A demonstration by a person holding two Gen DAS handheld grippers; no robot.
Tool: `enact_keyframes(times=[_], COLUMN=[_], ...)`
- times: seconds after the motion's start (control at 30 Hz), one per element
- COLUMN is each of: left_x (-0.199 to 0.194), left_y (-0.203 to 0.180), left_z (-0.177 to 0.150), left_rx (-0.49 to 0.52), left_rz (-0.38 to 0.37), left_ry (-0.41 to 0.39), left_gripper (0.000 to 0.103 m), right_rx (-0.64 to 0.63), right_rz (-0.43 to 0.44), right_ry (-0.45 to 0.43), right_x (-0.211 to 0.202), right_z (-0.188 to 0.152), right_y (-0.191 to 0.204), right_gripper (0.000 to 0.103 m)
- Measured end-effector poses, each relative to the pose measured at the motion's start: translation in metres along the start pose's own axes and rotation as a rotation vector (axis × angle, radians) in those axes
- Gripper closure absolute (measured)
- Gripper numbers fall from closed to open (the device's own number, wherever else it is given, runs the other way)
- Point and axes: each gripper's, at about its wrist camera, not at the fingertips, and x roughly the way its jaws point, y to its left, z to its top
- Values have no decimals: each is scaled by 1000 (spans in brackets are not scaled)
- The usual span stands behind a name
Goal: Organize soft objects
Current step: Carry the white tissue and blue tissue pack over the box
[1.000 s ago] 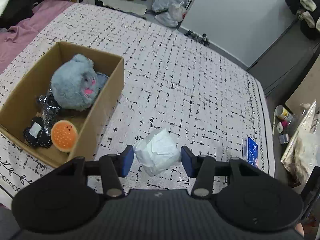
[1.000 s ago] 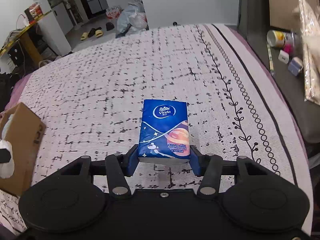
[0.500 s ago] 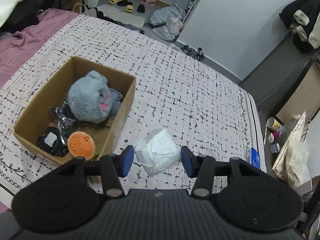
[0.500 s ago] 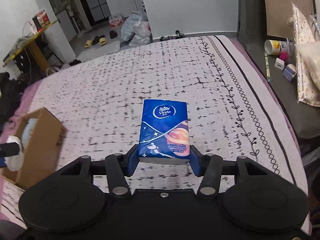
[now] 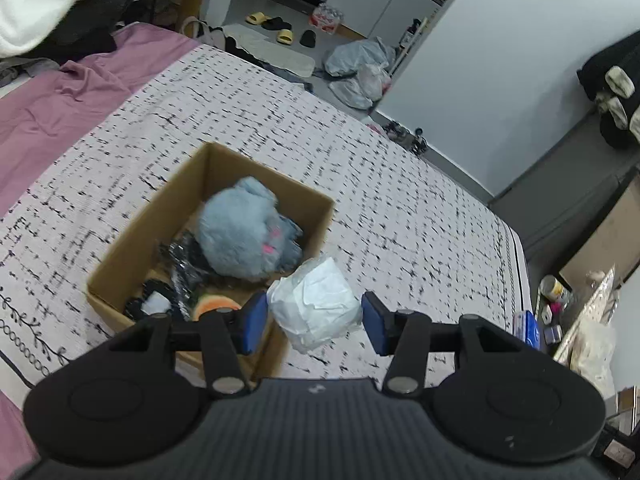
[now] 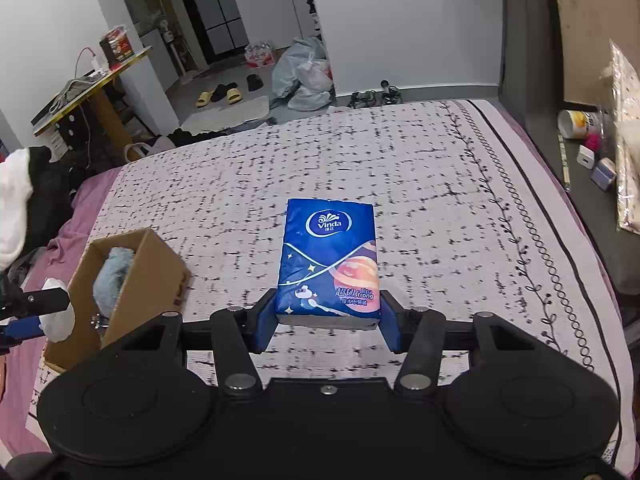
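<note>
The cardboard box (image 5: 208, 240) on the patterned bedspread (image 5: 400, 208) is the landmark for everything here. The left gripper (image 5: 314, 316) pinches a white crumpled soft bundle (image 5: 316, 304) between its blue pads, both pads pressing on the bundle's sides, and carries it clear of the bedspread just over the near right corner of the box; the opening lies ahead and to the left of the fingers. Inside the box are a grey-blue plush toy (image 5: 244, 240), an orange round toy (image 5: 216, 304) partly hidden behind the left finger, and some dark items that are too jumbled to name. The right gripper (image 6: 328, 320) is clamped on a blue tissue pack (image 6: 330, 260), gripping its near end so that the pack's long axis runs straight ahead, away from the fingers. In the right wrist view the box sits well to the left of that pack, with the left gripper and its bundle at the box's near edge. The left hand is therefore much the nearer, and its bundle looks set to go in first; the tissue pack must still travel leftward across the bedspread, and it would probably go in best with its long axis along the box's length.
</note>
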Motion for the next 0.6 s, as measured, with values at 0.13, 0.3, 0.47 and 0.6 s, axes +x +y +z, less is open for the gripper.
enact_keyframes(times=[0.13, 0.3, 0.47, 0.6], left_x=[0, 1, 4, 8], left_y=[18, 38, 55, 68], left_z=[11, 19, 25, 28], left_rx=[-30, -61, -84, -102], left_rz=[6, 12, 17, 19], left_ry=[-11, -15, -11, -1], left_gripper=[53, 53, 53, 53], right_rx=[-17, -49, -79, -102], right_rz=[13, 40, 62, 75], right_ry=[-5, -13, -12, -7], right_x=[0, -2, 2, 5], right_z=[2, 6, 10, 13], right_y=[18, 44, 70, 87], right_gripper=[52, 52, 52, 52])
